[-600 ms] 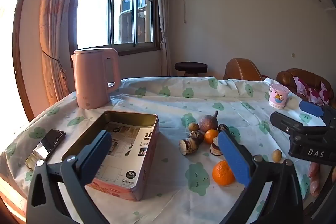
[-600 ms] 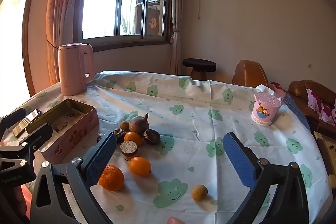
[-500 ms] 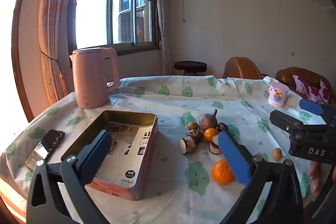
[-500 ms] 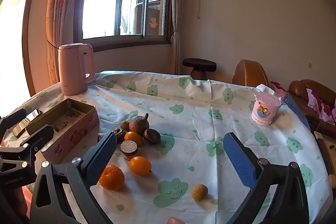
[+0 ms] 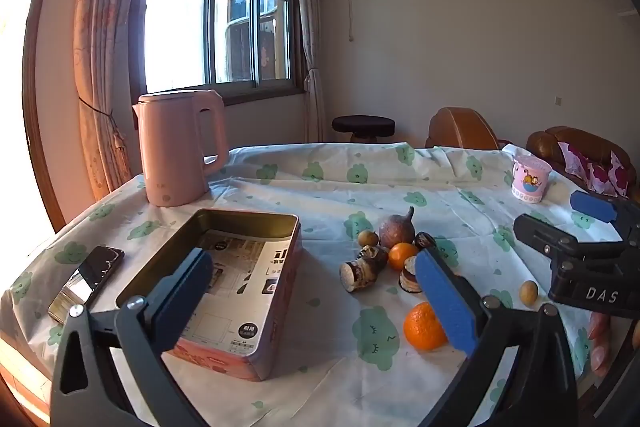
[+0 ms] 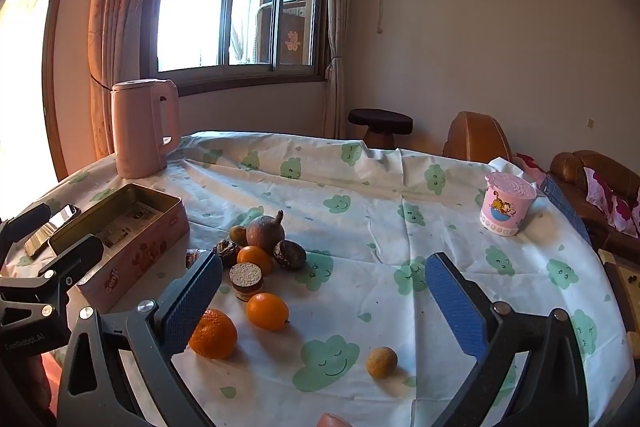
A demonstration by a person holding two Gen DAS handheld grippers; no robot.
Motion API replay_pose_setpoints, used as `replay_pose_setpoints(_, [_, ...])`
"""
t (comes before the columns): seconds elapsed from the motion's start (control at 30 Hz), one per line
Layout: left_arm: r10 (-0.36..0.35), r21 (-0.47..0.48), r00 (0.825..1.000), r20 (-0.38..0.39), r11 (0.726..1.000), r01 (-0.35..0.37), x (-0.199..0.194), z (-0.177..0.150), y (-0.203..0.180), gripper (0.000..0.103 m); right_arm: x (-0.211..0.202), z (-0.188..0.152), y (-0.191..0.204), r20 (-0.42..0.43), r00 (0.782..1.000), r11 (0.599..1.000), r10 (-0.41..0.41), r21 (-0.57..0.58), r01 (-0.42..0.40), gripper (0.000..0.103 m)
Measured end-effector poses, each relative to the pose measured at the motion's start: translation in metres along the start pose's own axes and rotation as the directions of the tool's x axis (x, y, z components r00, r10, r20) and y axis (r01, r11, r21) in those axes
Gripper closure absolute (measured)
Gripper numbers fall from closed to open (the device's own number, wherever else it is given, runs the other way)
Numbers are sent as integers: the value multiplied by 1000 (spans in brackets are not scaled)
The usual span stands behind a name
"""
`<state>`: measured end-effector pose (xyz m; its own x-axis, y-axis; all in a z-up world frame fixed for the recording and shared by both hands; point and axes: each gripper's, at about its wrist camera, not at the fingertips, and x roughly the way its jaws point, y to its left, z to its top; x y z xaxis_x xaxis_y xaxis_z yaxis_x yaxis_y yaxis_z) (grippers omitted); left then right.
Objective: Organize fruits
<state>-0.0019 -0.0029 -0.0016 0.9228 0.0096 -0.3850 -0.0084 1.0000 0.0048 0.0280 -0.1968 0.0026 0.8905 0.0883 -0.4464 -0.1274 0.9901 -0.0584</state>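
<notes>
Several fruits lie on the cloth-covered table [image 6: 400,187]: a brown pear-shaped fruit [image 6: 265,231], a small orange [image 6: 267,311], a larger mandarin [image 6: 214,333] and a small yellow-brown fruit [image 6: 382,362]. An open pink tin box [image 5: 224,267] with paper inside stands left of the pile [image 5: 394,251]. My left gripper [image 5: 316,291] is open and empty above the table's near edge, between box and mandarin [image 5: 424,327]. My right gripper [image 6: 320,291] is open and empty, hovering over the near fruits. It also shows in the left wrist view [image 5: 560,227].
A pink kettle [image 5: 180,147] stands at the back left. A phone [image 5: 86,283] lies left of the tin. A pink lidded cup [image 6: 508,203] stands at the right. A stool [image 6: 380,121] and brown sofa [image 6: 592,179] are beyond the table.
Both views have shifted only slightly; the left wrist view has drifted a little. No fruit has moved and both grippers stay open.
</notes>
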Motion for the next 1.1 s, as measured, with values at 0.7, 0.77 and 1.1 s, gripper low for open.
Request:
replay_pose_setpoints(0.7, [0, -2, 1000, -4, 1000, 0, 2, -2, 0, 0, 0, -1, 1, -2, 1000, 1000, 3, 1, -3, 1])
replay_pose_setpoints(0.77, [0, -2, 1000, -4, 1000, 0, 2, -1, 0, 0, 0, -1, 1, -2, 1000, 1000, 4, 1, -4, 1])
replay_pose_setpoints(1.1, [-1, -3, 1000, -4, 1000, 1, 2, -1, 0, 0, 1, -3, 2, -4, 1000, 1000, 4, 2, -4, 1])
